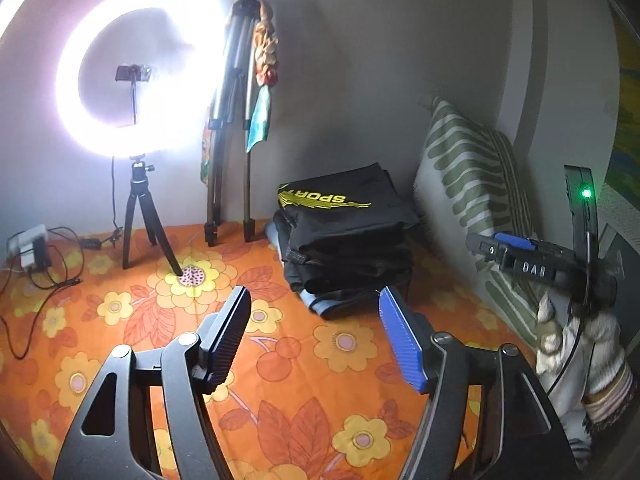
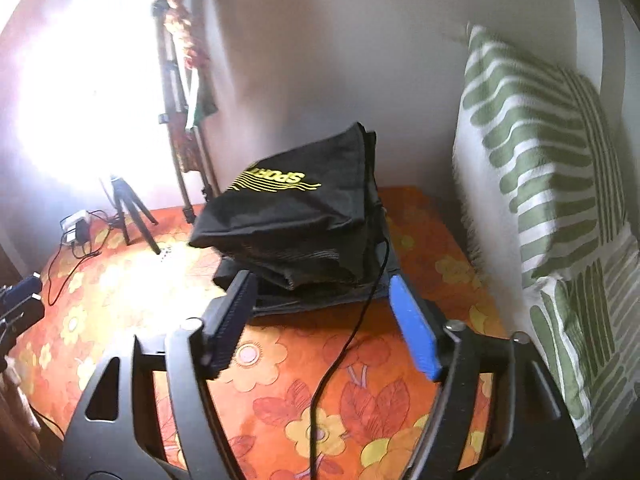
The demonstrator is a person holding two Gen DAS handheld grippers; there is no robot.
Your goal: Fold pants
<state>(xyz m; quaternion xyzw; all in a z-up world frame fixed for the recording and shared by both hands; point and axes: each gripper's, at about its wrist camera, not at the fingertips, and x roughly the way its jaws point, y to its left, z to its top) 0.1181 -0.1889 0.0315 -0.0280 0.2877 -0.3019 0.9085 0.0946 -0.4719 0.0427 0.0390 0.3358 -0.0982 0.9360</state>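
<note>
Pants (image 2: pixel 296 216): soft, limp, stacked folded; we would pinch a hem edge. Left gripper (image 1: pixel 316 336) and right gripper (image 2: pixel 324 326) both gape, empty.

A stack of folded black pants with yellow lettering (image 1: pixel 344 236) sits on the orange flower-printed bedsheet (image 1: pixel 280 360) near the back wall; the green-and-white striped cushion (image 1: pixel 464 184) leans just right of it; the glowing ring light on its small black tripod (image 1: pixel 138 184) stands well left; two folded metal tripods (image 1: pixel 230 128) lean on the wall between them; the white charger with black cables (image 1: pixel 32 248) lies at far left.
</note>
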